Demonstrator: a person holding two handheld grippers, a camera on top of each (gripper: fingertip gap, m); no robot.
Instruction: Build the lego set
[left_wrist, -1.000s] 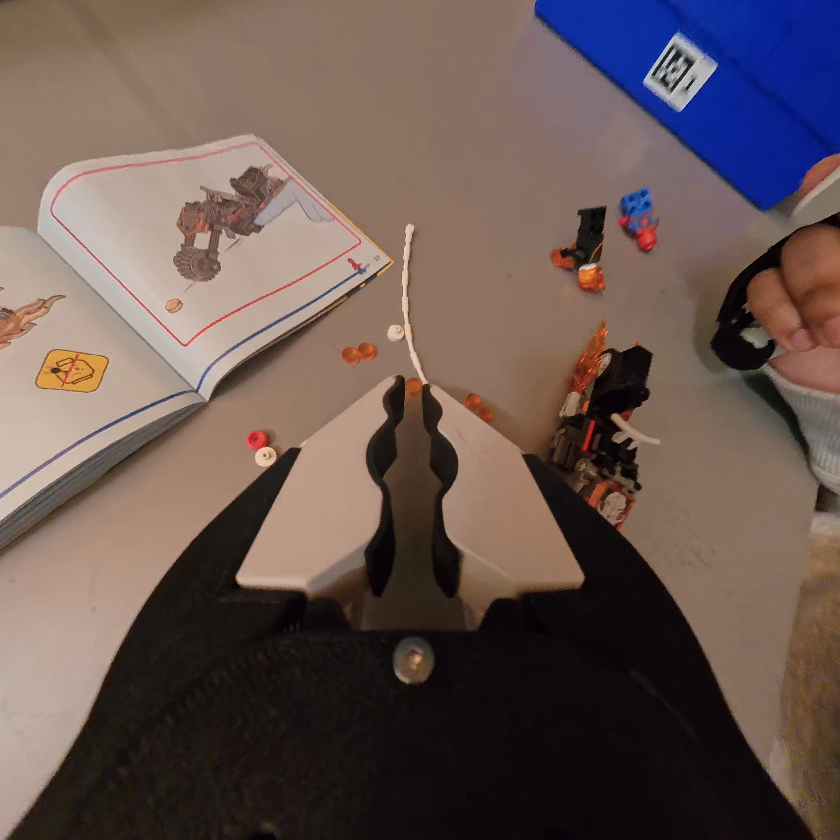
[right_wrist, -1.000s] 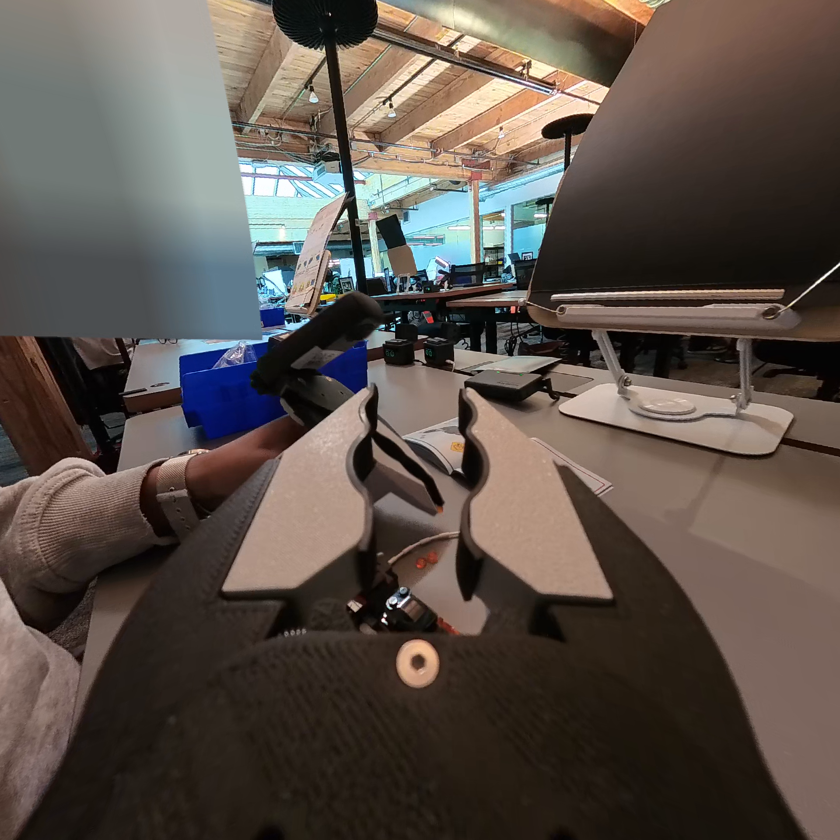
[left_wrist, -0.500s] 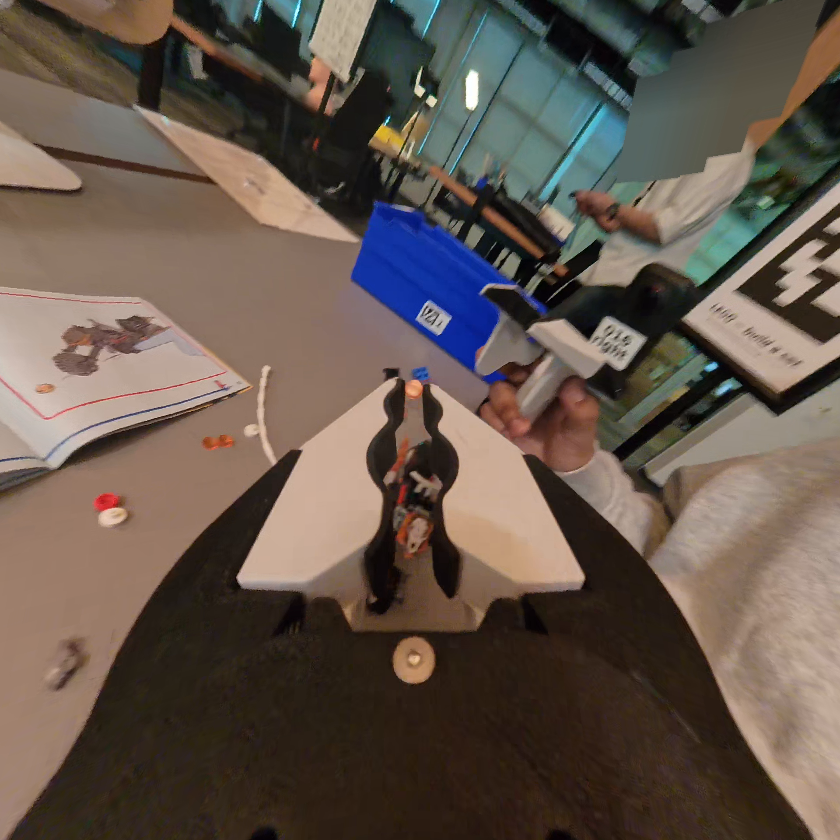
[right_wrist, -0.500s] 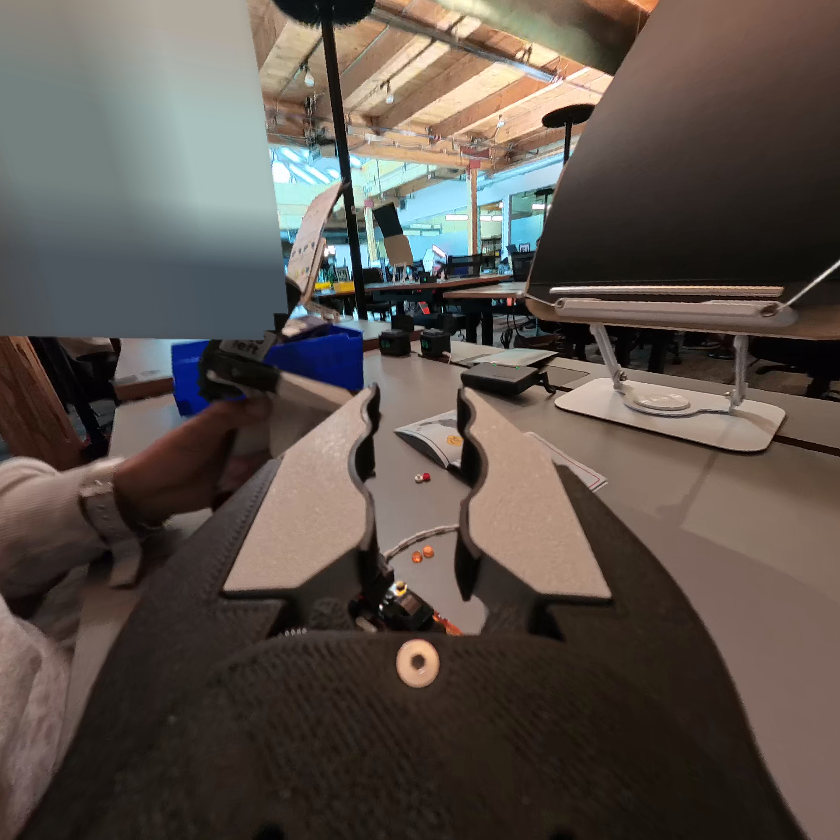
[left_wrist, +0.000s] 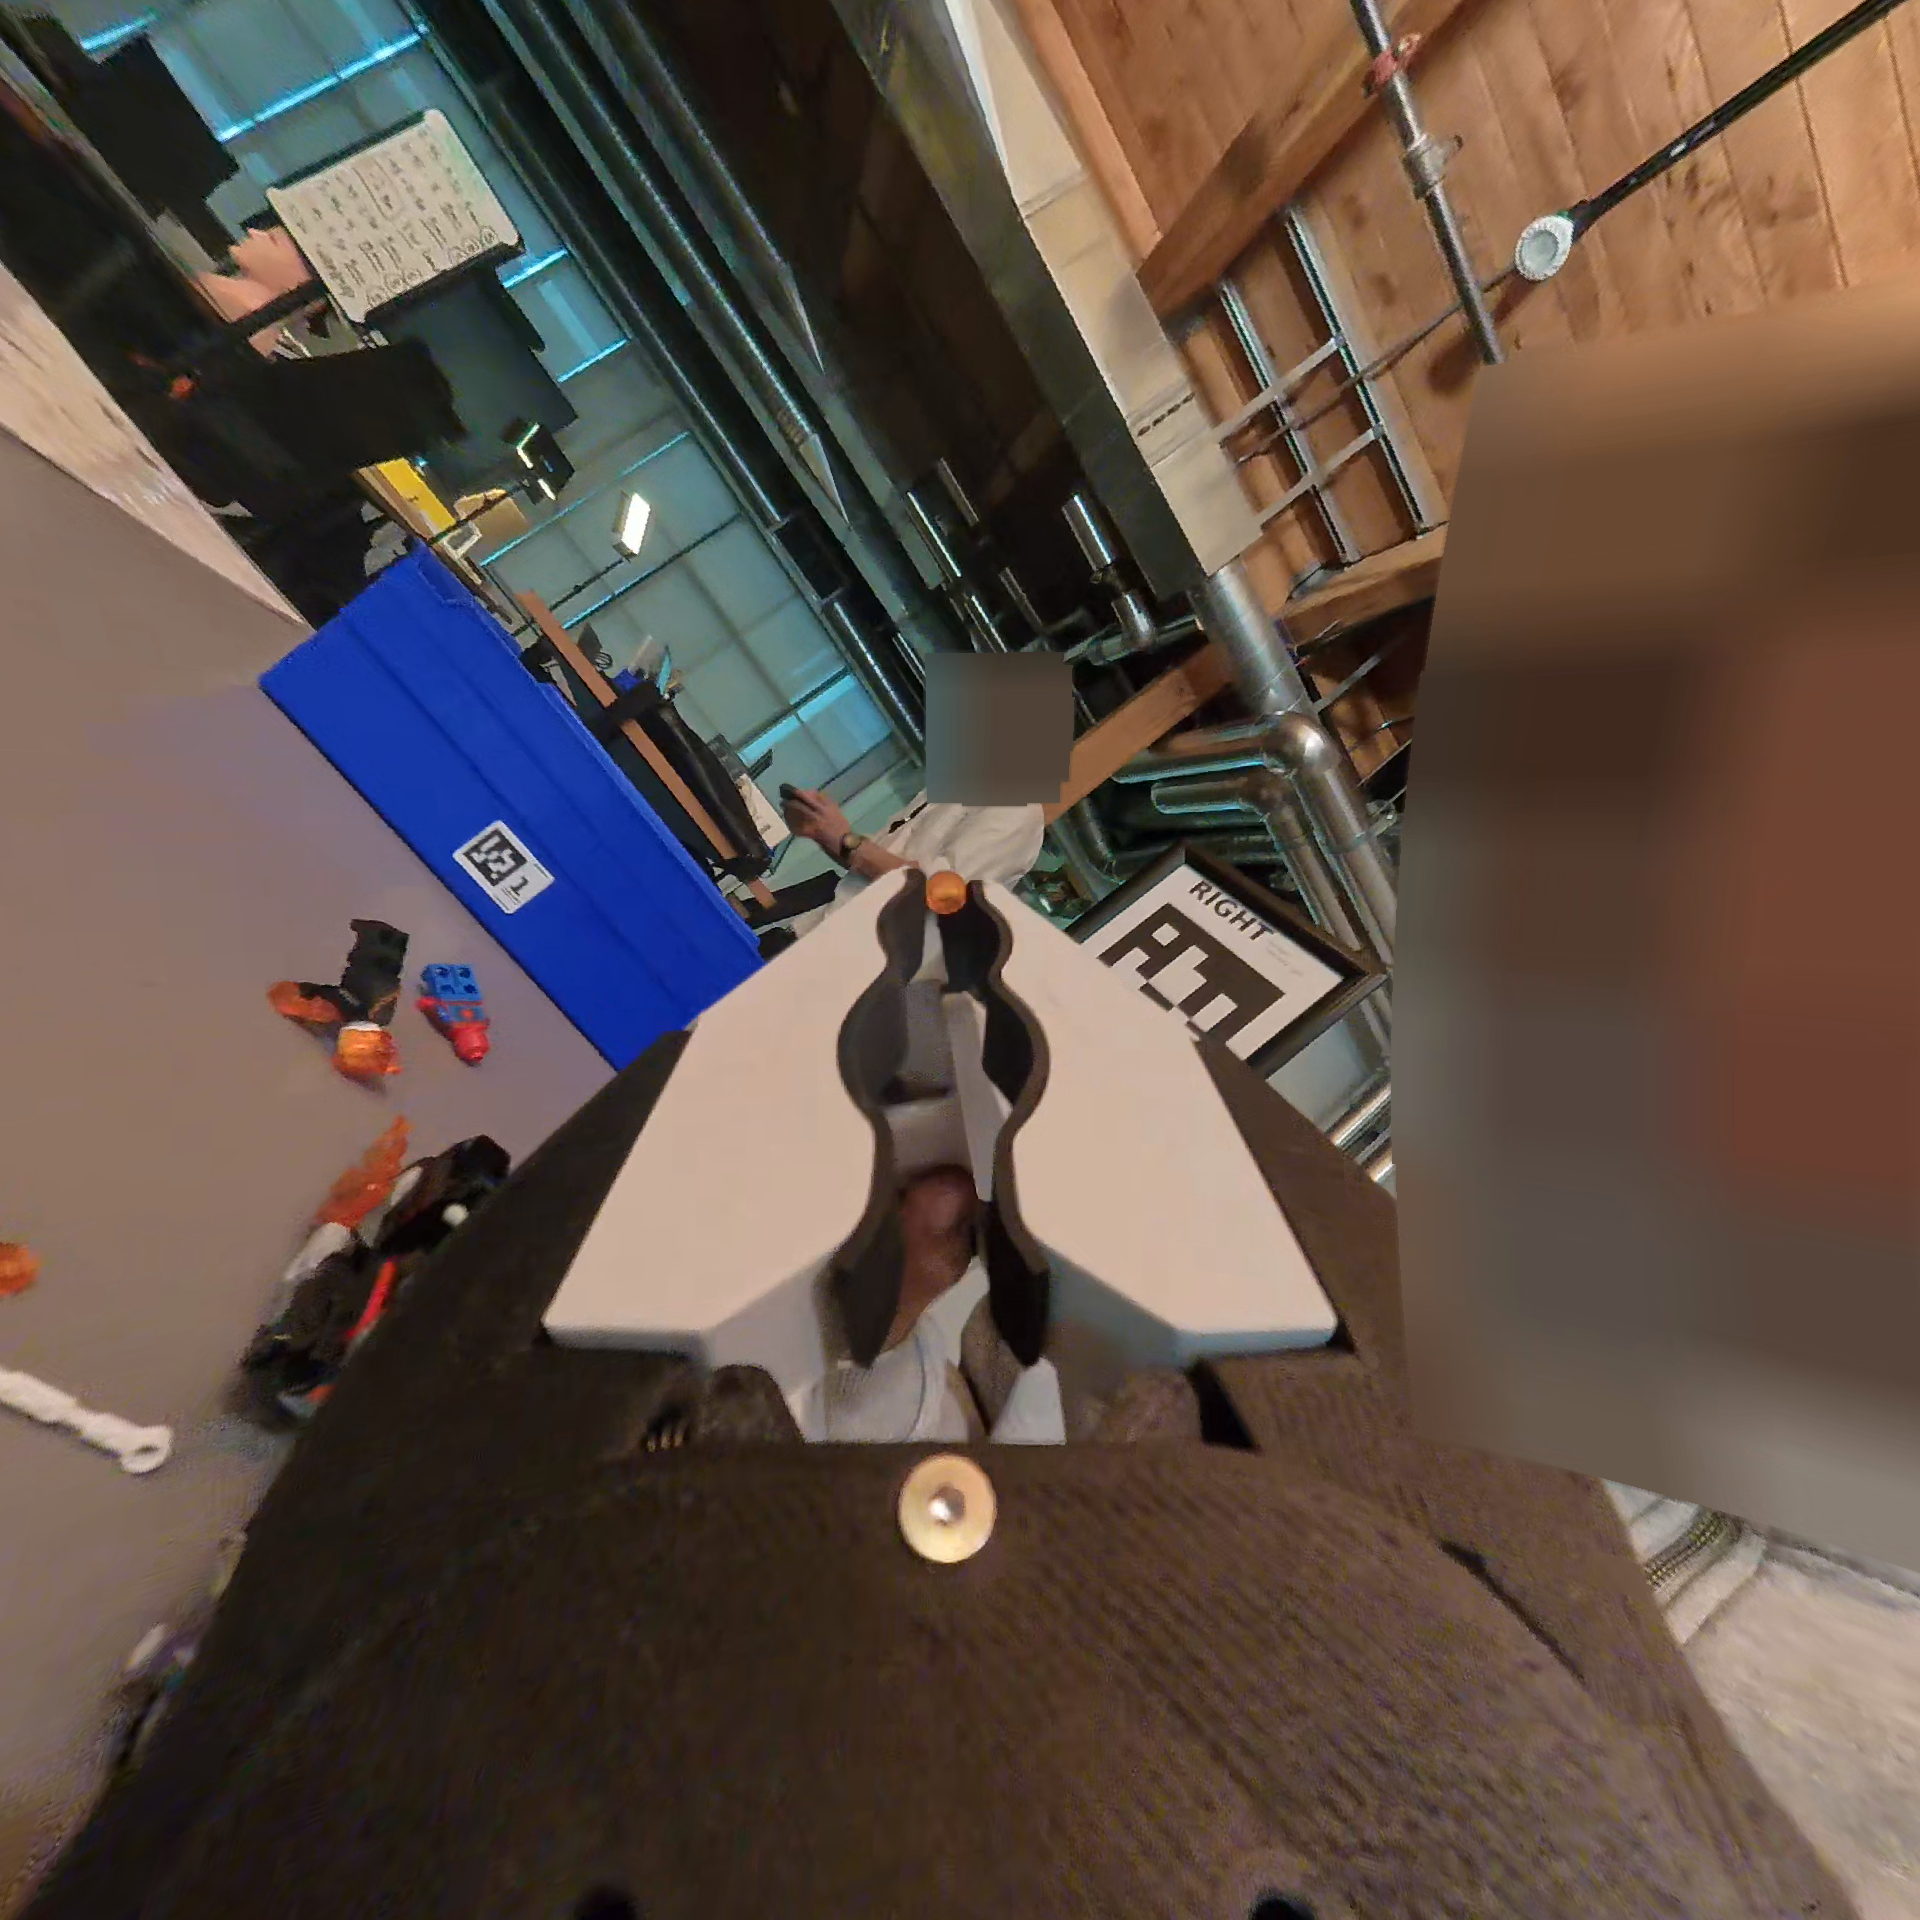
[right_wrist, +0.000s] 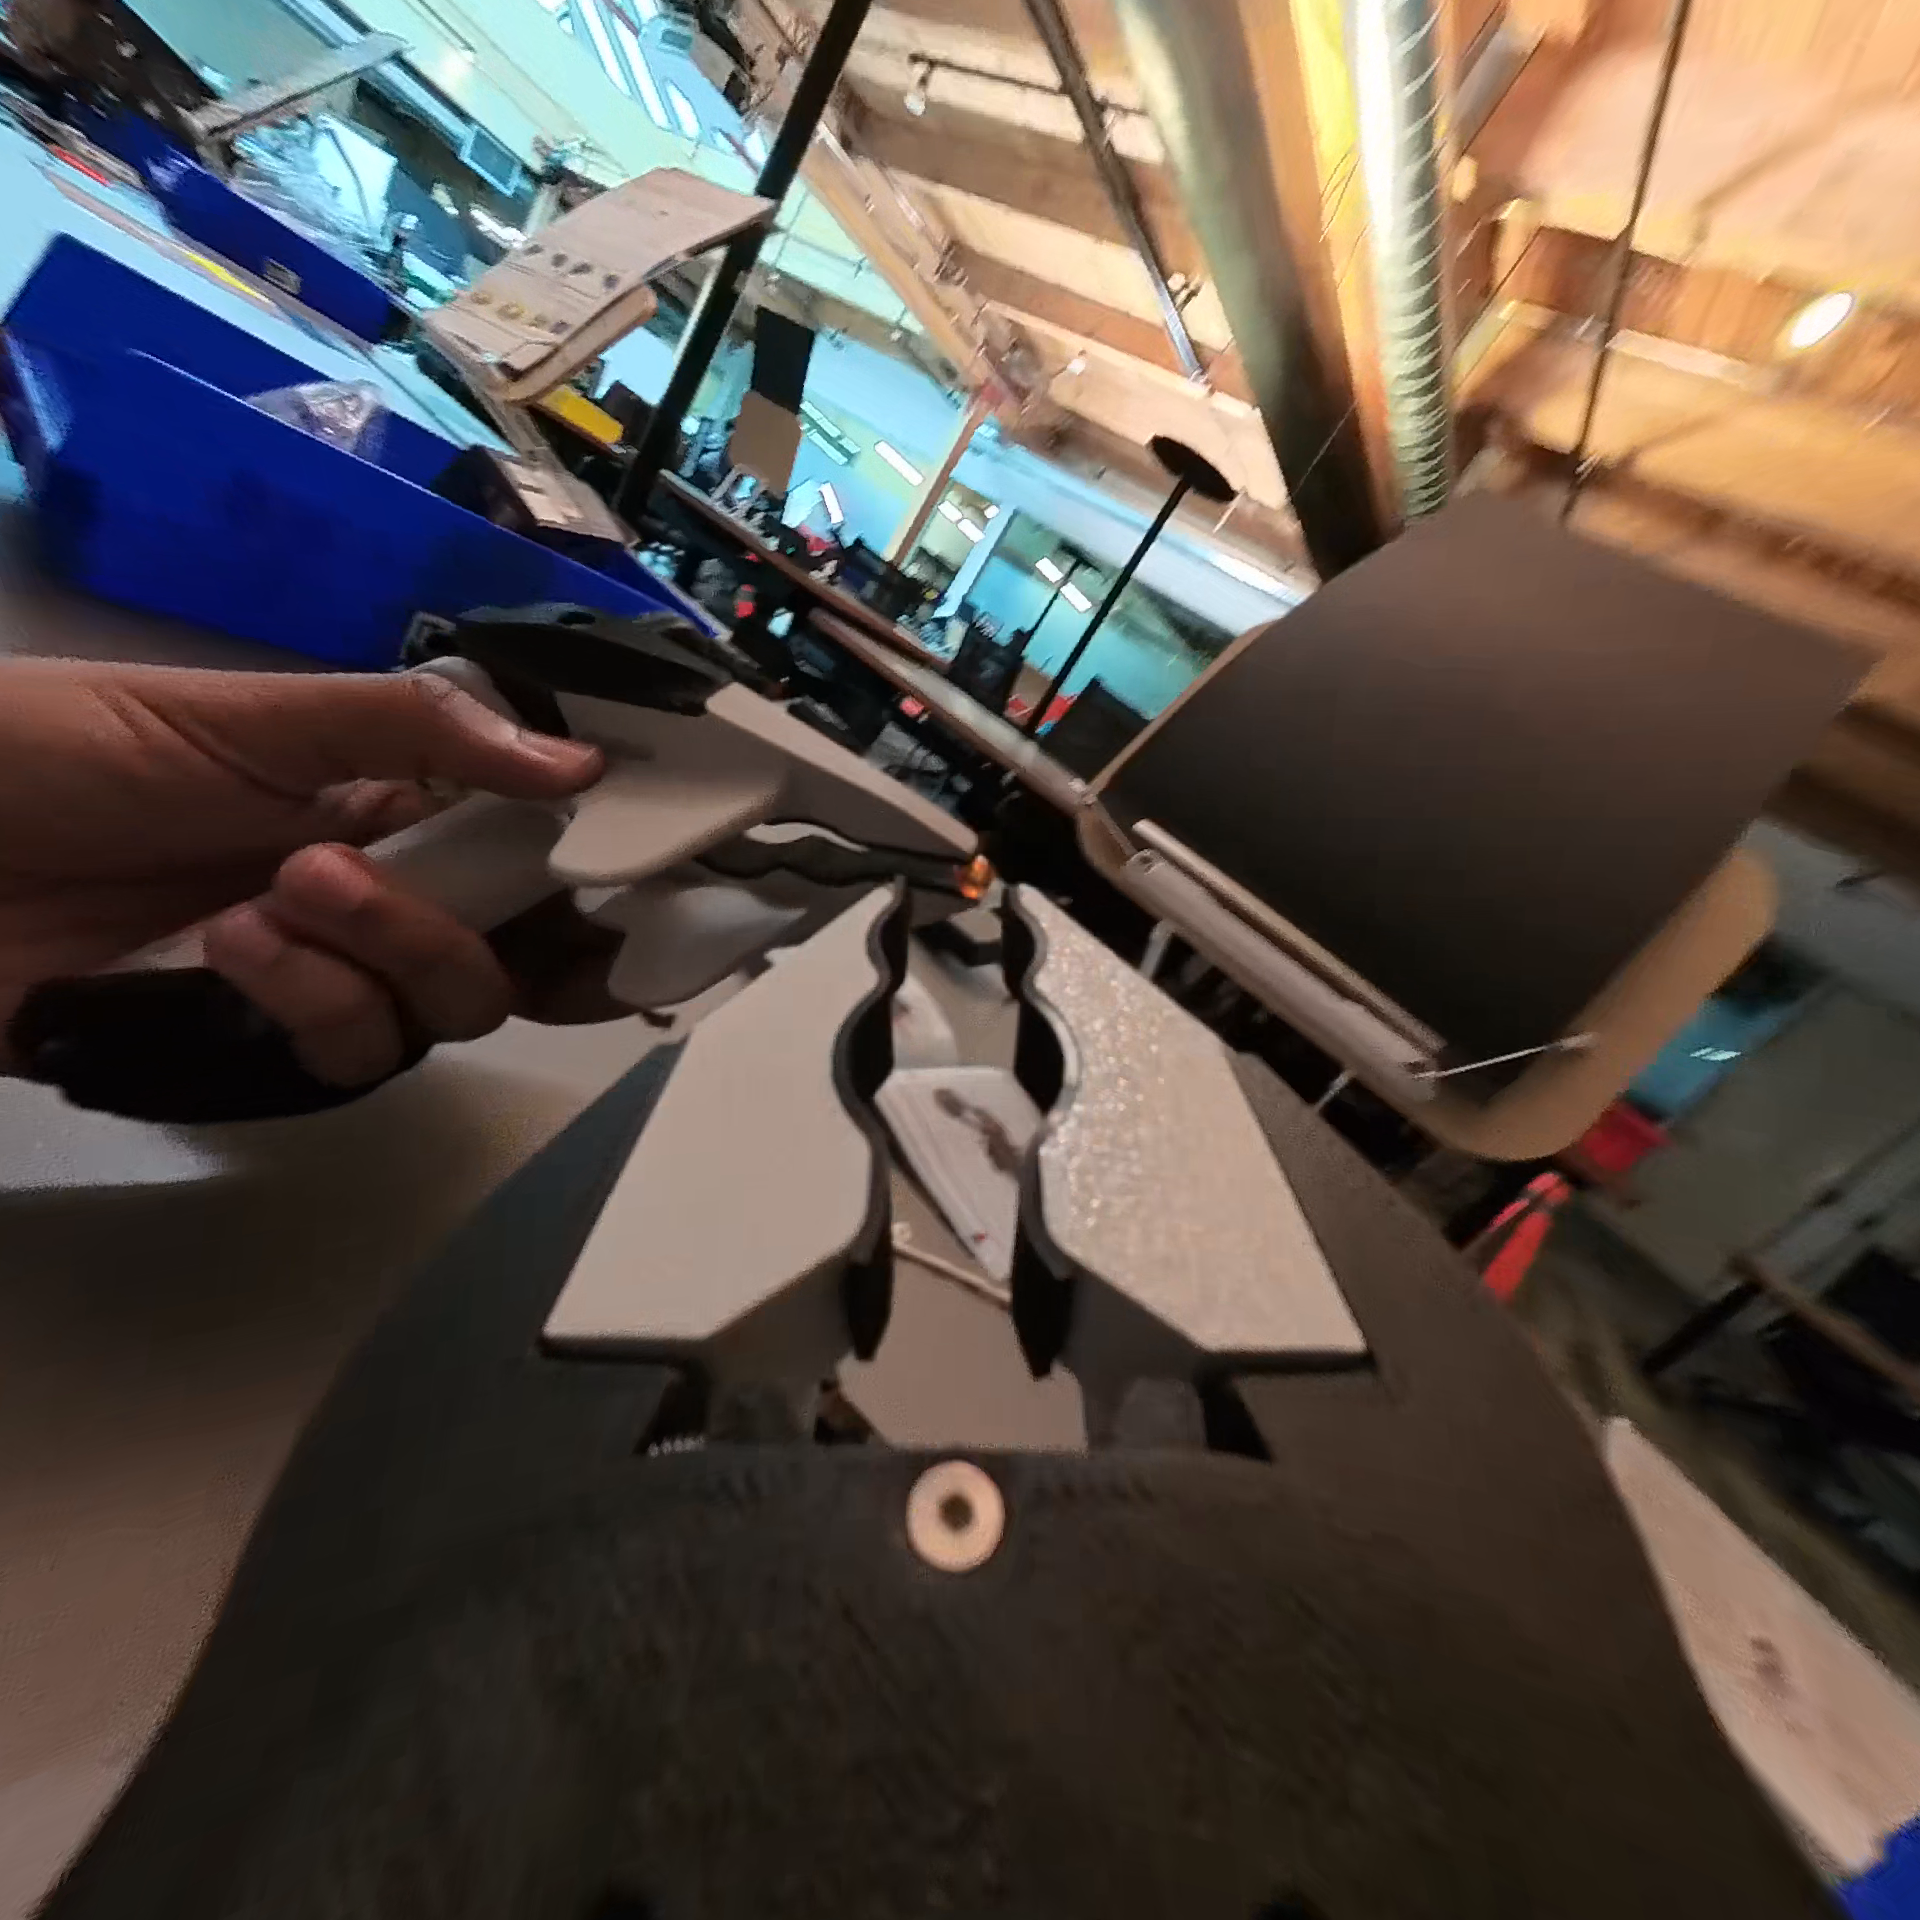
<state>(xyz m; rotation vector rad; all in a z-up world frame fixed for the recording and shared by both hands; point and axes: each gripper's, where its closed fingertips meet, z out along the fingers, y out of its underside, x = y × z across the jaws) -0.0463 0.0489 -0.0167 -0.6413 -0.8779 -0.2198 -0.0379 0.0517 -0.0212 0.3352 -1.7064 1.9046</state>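
While lifted, left hand-held gripper (left_wrist: 943, 902) pinches round orange stud (left_wrist: 944, 891) — no long axis.

Two tongs: left tongs (left_wrist: 943, 906), right tongs (right_wrist: 951, 902). One orange stud (left_wrist: 943, 891). One blue bin (left_wrist: 499, 821). Three lego clusters on the counter (left_wrist: 156, 883). One white chain (left_wrist: 83, 1418).

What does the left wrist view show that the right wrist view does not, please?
Only the left wrist view shows the loose lego pieces, the part-built black and orange model and the white chain piece on the table. Only the right wrist view shows the open right gripper, the hand on the left gripper, the laptop on its stand and the instruction booklet. Both show the small orange stud pinched at the left gripper tips and the blue bin.
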